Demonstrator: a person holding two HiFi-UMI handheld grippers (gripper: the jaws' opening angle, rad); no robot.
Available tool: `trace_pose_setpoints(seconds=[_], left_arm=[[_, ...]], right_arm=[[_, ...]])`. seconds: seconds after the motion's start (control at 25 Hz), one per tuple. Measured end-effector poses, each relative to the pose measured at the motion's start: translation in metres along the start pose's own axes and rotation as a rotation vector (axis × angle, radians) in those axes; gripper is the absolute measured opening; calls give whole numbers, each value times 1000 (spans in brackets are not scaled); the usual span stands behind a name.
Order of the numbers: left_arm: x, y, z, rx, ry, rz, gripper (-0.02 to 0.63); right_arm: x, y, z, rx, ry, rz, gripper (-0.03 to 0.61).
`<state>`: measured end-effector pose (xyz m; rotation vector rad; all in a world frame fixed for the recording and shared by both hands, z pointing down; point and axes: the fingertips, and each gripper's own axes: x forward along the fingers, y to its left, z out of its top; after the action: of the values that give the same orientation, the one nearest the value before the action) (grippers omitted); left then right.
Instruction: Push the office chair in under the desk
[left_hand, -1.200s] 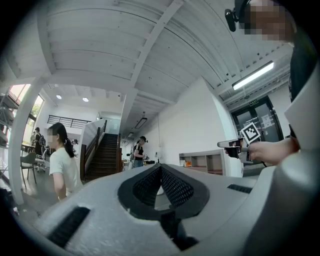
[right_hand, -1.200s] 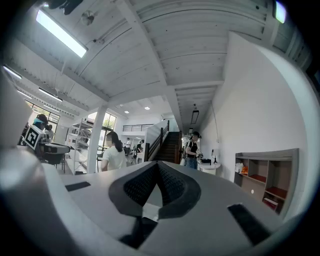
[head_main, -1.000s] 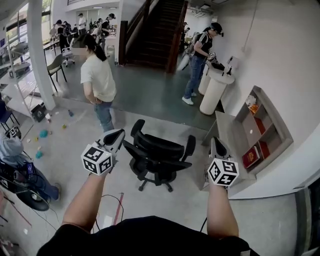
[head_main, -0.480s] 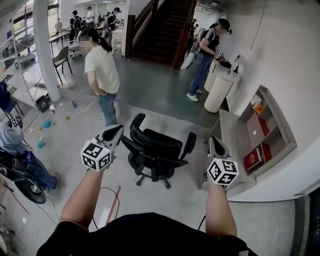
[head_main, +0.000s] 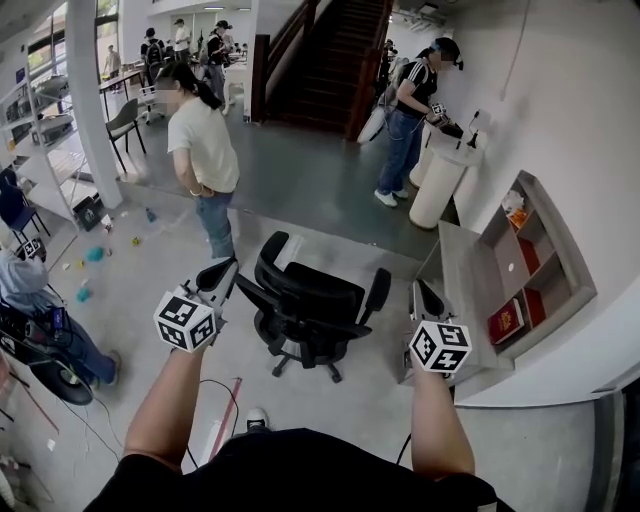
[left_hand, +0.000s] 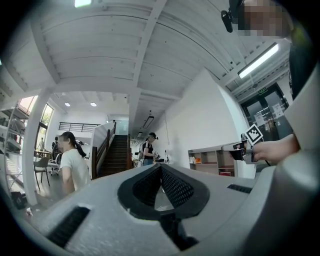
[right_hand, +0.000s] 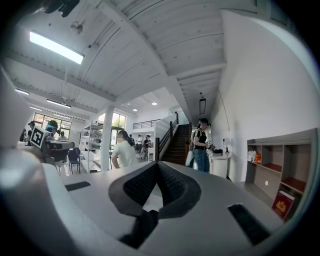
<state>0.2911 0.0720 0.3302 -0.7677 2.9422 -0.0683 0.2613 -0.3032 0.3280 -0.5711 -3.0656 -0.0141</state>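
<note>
The grey floor (head_main: 320, 195) carries the black office chair (head_main: 310, 305) beside the desk (head_main: 462, 275).

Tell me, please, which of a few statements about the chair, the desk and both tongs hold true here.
1. The black office chair stands on open floor, not under the grey desk. True.
2. The left tongs clamp the chair's backrest. False: they are shut on nothing.
3. The right tongs gape open. False: they are shut and empty.
4. A red book sits in the grey shelf unit by the wall. True.
</note>
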Motion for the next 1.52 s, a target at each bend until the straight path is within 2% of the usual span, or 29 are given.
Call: trace_pose_setpoints(seconds=[0.32, 0.96, 1.52], left_arm=[[22, 27, -22, -26, 7, -18, 15], [114, 158, -70, -94, 47, -76, 15], [177, 223, -83, -99, 41, -219, 15]], right_arm=[[19, -2, -10, -11, 25, -42, 9], [134, 1, -23, -10, 66, -144, 9], [195, 21, -14, -15, 56, -259, 9]])
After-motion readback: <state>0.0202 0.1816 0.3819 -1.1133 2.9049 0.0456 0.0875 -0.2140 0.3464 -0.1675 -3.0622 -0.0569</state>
